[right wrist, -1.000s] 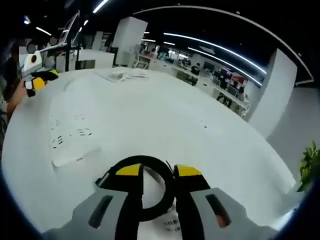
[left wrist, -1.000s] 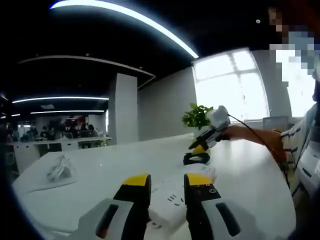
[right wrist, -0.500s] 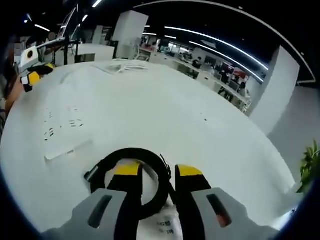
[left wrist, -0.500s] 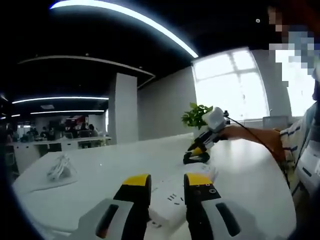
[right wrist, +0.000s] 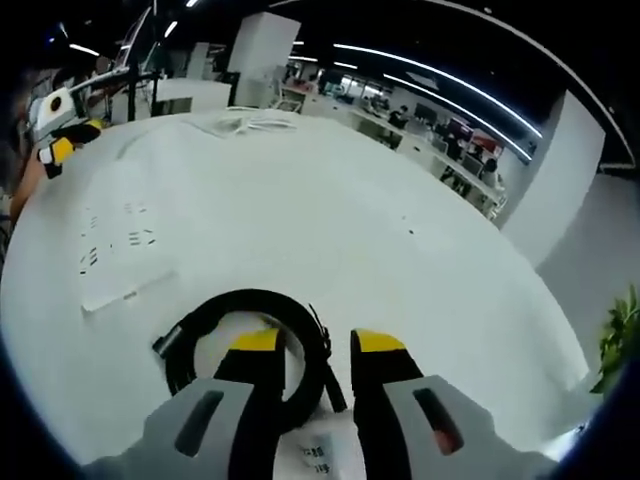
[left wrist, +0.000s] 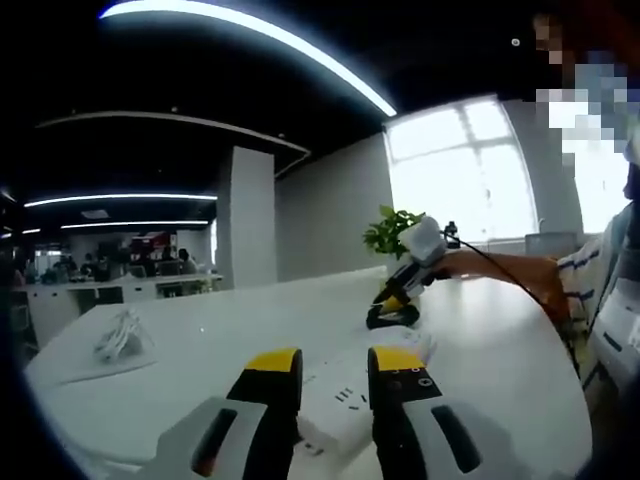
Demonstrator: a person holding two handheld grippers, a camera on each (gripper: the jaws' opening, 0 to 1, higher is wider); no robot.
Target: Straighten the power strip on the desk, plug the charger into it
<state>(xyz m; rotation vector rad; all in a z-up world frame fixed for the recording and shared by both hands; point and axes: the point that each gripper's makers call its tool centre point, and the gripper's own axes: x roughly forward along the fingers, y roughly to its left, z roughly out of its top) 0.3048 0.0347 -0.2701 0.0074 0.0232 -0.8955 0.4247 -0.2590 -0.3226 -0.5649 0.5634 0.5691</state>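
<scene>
In the left gripper view my left gripper (left wrist: 334, 362) stands with a jaw on either side of the near end of the white power strip (left wrist: 342, 398), holding it flat on the desk. The strip (right wrist: 112, 262) also lies at the left of the right gripper view, with the left gripper (right wrist: 56, 148) beyond it. My right gripper (right wrist: 315, 342) is shut on the white charger (right wrist: 316, 452), whose printed label shows low between the jaws. The charger's black coiled cable (right wrist: 238, 342) rests on the desk under the jaw tips. Seen from the left, the right gripper (left wrist: 396, 298) tilts down over the coil (left wrist: 392, 316).
The white desk (right wrist: 330, 210) stretches wide ahead. A bundle of white cables (left wrist: 120, 335) lies at its far left corner, and the same white bundle (right wrist: 250, 124) shows in the right gripper view. A green plant (left wrist: 392, 232) stands behind the right gripper. A person's sleeve (left wrist: 520, 272) reaches in from the right.
The right gripper has drawn back and shifted slightly, so more of the black coil shows ahead of its jaws. The left gripper and the strip have stayed still.
</scene>
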